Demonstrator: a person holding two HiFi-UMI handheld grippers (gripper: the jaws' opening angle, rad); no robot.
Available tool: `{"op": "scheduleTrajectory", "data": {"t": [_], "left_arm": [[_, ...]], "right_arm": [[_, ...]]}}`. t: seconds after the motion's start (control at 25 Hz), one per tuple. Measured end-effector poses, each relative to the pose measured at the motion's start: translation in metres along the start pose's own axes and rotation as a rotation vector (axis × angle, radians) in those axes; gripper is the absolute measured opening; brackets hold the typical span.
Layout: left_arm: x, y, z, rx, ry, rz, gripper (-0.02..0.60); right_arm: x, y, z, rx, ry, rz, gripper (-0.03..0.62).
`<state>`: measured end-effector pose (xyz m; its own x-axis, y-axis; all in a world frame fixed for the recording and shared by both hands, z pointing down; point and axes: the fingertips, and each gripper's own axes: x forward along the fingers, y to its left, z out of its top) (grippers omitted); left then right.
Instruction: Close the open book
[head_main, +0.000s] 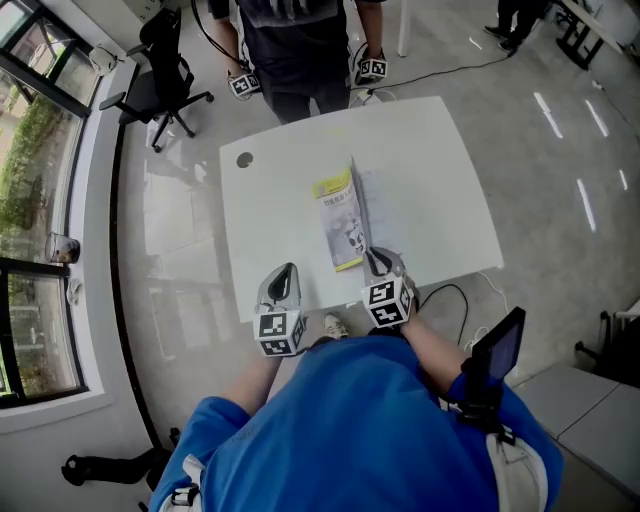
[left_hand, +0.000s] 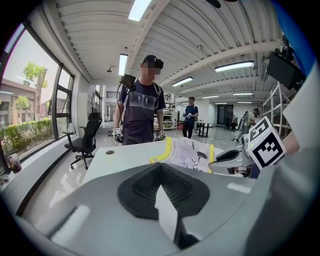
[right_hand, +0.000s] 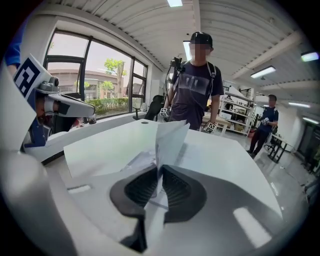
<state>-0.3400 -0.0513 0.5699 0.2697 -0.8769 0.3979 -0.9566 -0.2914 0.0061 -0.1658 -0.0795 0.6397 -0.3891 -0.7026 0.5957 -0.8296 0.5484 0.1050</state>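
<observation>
**Open book (head_main: 340, 215) at the middle of the white tabletop (head_main: 430, 180), one leaf (right_hand: 170, 140) held upright.**
Left: the left hand-held gripper (head_main: 284, 275) sits at the near edge, jaws drawn together on nothing; a pale sliver behind its pads is hard to make out. Centre: the yellow-edged cover (head_main: 335, 190) lies flat. Right: the right hand-held gripper (head_main: 378, 258) pinches the raised leaf at its near end; the leaf partly hides the flat right-hand page (head_main: 385, 200), whose print is illegible.

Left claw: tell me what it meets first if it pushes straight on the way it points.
Probably the bare top of the white table, left of the open book; the left claw tilts slightly downward and nothing stands between. Depth is hard to judge.
</observation>
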Motion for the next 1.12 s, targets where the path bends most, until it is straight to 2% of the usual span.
{"op": "scheduleTrajectory", "data": {"t": [0.56,1.12], "left_arm": [[0.019,-0.017,0.013,0.017,-0.021,-0.014,0.006],[0.022,-0.027,0.009,0.028,-0.008,-0.005,0.006]], "right_arm": [[0.006,-0.018,-0.017,0.086,0.056,0.039,0.049],[0.021,-0.034,-0.049,0.353,0.127,0.122,0.083]]}}
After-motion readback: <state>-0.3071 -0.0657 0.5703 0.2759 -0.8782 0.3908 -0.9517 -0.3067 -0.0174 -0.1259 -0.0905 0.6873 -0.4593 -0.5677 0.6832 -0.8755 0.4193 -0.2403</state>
